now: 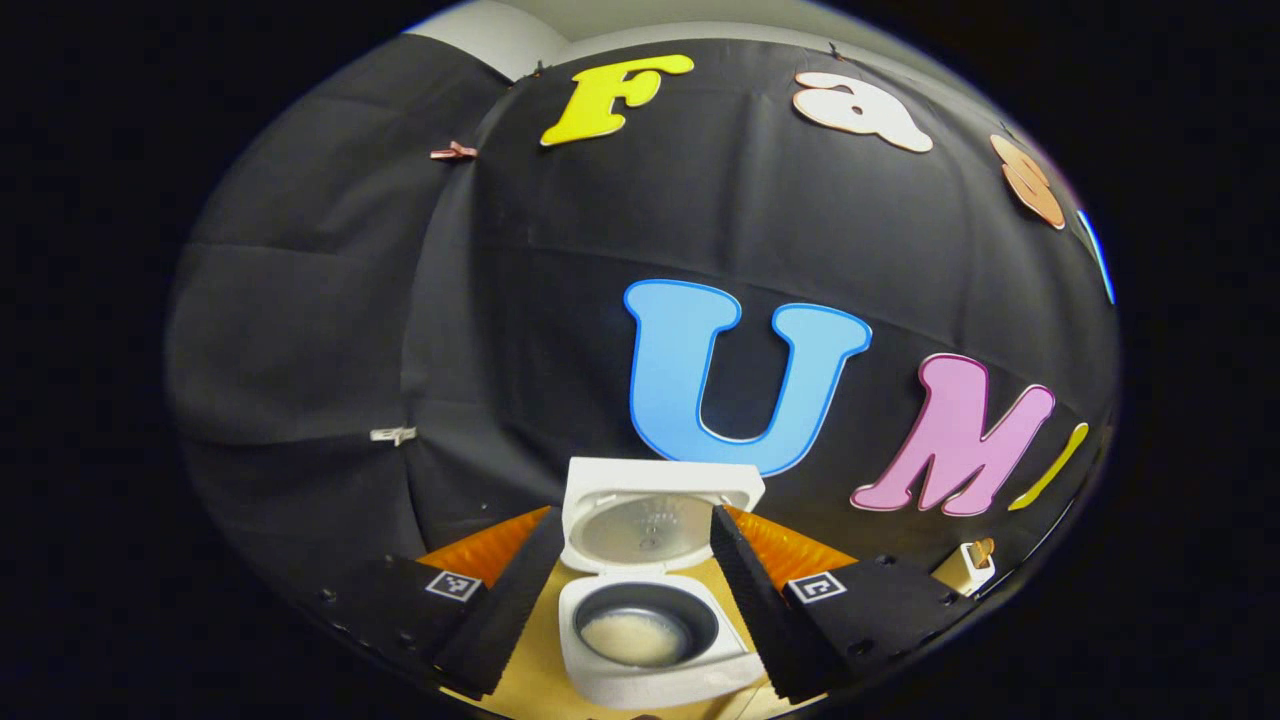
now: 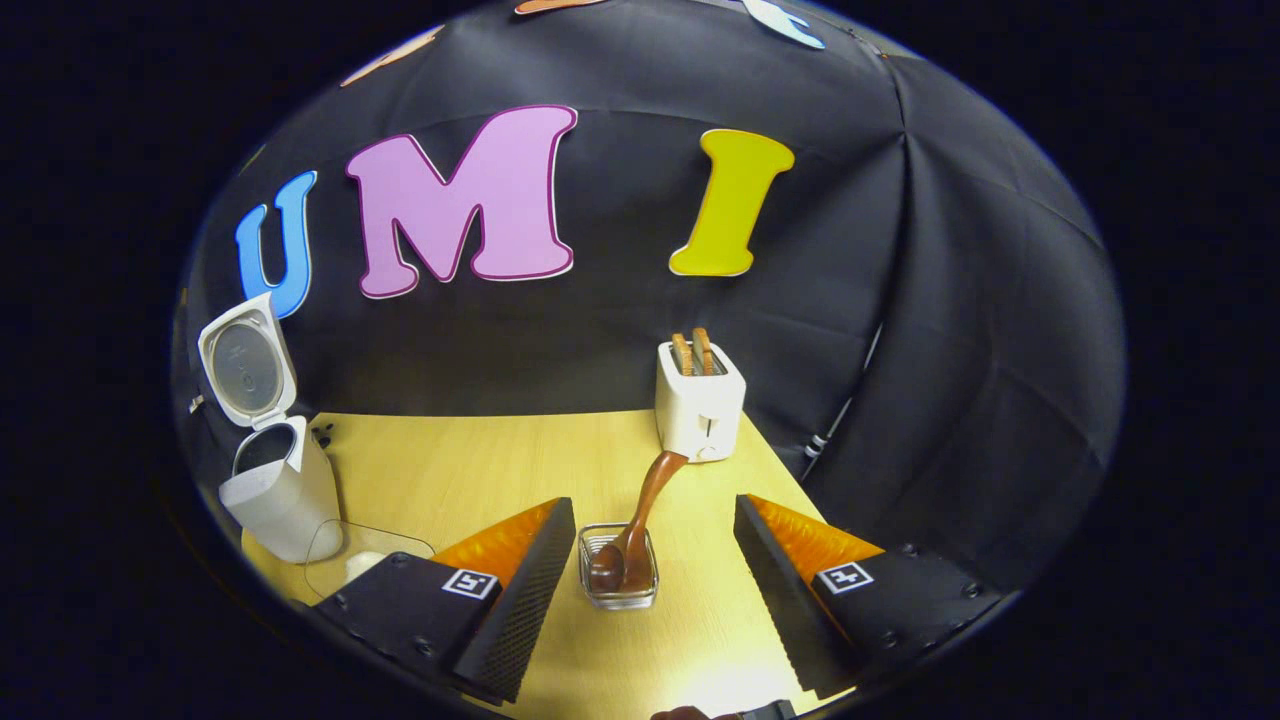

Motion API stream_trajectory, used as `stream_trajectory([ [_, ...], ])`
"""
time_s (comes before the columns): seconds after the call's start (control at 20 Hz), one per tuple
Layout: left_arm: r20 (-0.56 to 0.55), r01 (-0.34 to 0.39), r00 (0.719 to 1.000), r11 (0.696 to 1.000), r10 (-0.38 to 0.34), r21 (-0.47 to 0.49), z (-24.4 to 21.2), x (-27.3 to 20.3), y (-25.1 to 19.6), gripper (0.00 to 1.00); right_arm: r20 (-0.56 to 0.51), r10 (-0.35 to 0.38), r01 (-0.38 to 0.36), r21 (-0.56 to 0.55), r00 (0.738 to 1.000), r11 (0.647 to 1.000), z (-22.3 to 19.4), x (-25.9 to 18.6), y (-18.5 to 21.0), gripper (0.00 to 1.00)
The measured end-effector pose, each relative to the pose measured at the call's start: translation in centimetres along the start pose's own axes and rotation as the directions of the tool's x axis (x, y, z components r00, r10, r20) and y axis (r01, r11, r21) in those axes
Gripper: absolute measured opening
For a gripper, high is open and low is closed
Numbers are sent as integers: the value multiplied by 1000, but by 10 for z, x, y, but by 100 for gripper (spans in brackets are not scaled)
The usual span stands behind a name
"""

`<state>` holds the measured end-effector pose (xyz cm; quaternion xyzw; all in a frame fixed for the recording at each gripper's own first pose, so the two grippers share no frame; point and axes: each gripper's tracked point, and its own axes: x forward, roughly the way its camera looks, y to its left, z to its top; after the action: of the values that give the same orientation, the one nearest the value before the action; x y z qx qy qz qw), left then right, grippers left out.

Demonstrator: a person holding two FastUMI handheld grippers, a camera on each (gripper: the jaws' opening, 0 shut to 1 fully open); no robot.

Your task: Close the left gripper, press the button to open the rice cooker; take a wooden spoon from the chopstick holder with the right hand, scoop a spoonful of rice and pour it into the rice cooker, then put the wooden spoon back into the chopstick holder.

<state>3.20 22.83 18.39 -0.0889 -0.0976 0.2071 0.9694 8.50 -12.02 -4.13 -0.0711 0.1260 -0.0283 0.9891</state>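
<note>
Wooden spoon (image 2: 640, 520) leans in clear chopstick holder (image 2: 618, 568) on counter (image 2: 500, 460); right gripper (image 2: 645, 590) jaws wide, empty. Left gripper (image 1: 635, 590) jaws wide (empty), rice cooker (image 1: 650, 600) lid up.

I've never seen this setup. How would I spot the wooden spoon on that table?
Find the white toaster at the table's back edge. In front of it stands a small clear glass holder. The wooden spoon leans in it, bowl down, the only brown, curved thing there.

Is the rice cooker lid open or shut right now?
Open. The rice cooker has its lid standing straight up behind the pot, and the inner bowl shows rice at the bottom. The right gripper view shows the lid raised too.
</note>
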Motion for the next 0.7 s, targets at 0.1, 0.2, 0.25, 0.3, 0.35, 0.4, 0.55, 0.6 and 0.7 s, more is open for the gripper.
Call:
stream_trajectory([
  [0.1, 13, 52, 999, 998, -53, 17, 13, 40, -8, 95, 5, -46, 46, 41, 999, 998, 4, -20, 2, 99],
  [0.2, 23, 92, 995, 995, -93, 40, 22, 79, -11, 95, 16, -87, 85, 86, 996, 993, 8, -41, 6, 99],
  [0.25, 12, 109, 994, 993, -110, 45, 22, 97, -12, 95, 20, -105, 103, 102, 994, 989, 9, -52, 9, 99],
  [0.3, -3, 123, 992, 991, -123, 46, 20, 114, -12, 95, 26, -119, 115, 115, 993, 987, 11, -61, 14, 99],
  [0.35, -20, 136, 991, 990, -135, 46, 15, 133, -14, 95, 33, -135, 130, 117, 990, 985, 12, -69, 18, 99],
  [0.4, -34, 136, 990, 990, -135, 46, 10, 151, -13, 95, 36, -155, 150, 116, 987, 982, 12, -78, 18, 99],
  [0.55, -89, 130, 988, 991, -127, 31, -6, 191, -12, 94, 18, -178, 173, 160, 984, 972, 6, -88, 29, 99],
  [0.6, -101, 125, 987, 992, -121, 28, -12, 200, -10, 94, 3, -167, 164, 173, 986, 971, 0, -90, 36, 99],
  [0.7, -132, 101, 987, 993, -93, 62, -21, 211, -3, 94, -13, -164, 164, 161, 986, 973, -9, -89, 42, 99],
])
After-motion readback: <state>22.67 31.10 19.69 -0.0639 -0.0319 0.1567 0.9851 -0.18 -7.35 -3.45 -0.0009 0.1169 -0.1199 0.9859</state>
